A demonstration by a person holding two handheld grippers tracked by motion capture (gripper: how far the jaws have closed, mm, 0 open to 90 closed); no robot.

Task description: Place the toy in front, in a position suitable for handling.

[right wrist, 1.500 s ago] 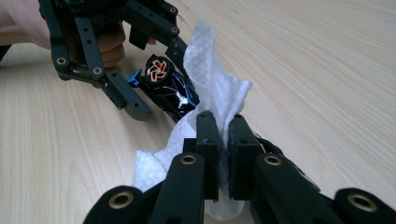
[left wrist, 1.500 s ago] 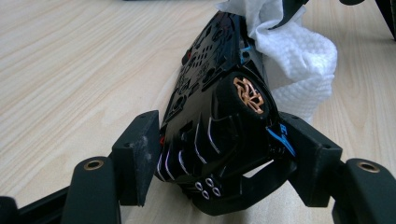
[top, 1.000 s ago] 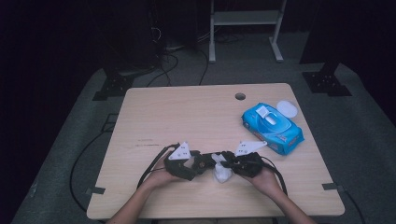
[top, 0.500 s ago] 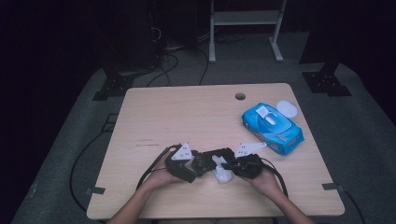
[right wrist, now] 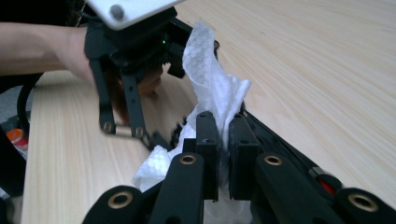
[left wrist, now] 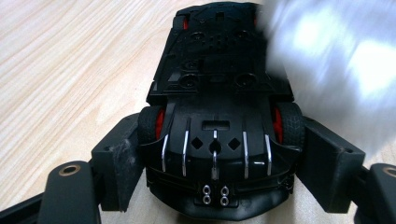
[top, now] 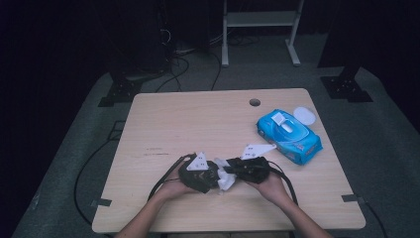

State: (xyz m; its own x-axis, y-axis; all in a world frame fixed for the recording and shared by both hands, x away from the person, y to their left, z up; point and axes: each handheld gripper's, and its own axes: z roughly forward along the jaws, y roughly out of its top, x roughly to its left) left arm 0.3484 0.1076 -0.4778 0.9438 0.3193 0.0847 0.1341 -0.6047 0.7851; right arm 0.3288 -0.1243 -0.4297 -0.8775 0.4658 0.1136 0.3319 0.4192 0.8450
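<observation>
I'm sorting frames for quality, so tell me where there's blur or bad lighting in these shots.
Left gripper view: the toy car is sharp, while the white wipe at upper right is a motion-smeared blur. Right gripper view: the wipe is fairly crisp, the left gripper behind is soft. High view: table lit, surroundings dark.

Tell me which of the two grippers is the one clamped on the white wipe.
The right gripper: its jaws pinch the white wipe, while the left gripper has the black toy car between its jaws.
</observation>
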